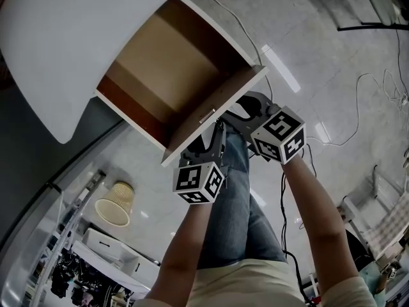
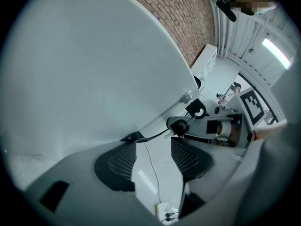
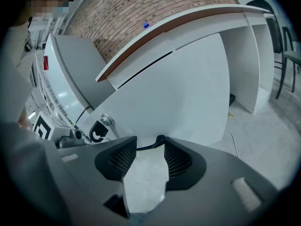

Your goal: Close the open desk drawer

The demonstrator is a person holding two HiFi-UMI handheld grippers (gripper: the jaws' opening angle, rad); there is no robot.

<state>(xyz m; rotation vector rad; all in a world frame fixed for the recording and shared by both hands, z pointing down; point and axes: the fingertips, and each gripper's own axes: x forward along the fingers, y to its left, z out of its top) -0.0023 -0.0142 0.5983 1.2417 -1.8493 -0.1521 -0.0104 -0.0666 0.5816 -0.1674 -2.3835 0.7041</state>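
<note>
Desk drawer (image 1: 172, 62) stands pulled well out, its brown inside open to your head view and its white front panel (image 1: 220, 107) turned toward you. A small metal handle (image 1: 207, 116) shows near the middle of that panel. The white desk top (image 1: 64, 43) covers only the drawer's back end. You hold both grippers just on your side of the drawer's front, side by side and aimed at the panel. Whether their tips touch it you cannot tell from any view. Your left gripper (image 2: 154, 154) is released: its ribbed pads (image 2: 123, 160) stand apart, and the gap shows only the floor (image 2: 162, 173) beneath the drawer, a thin white cable (image 2: 151, 166) and a power strip (image 2: 164, 211). The drawer's white front fills the view above those tips. Your right gripper (image 3: 149, 154) is released as well. Its jaws are spread and empty, with bare floor between them and a thin dark edge under the drawer's front just past the tips. Each gripper's marker cube (image 1: 199, 181) sits on the near side of the drawer's front, above your jeans (image 1: 236, 203). A pale wicker basket (image 1: 115, 203) stands on the floor well apart from the drawer, off its left corner. Beyond the drawer a brick wall (image 3: 141, 8) rises behind the desk top.
</note>
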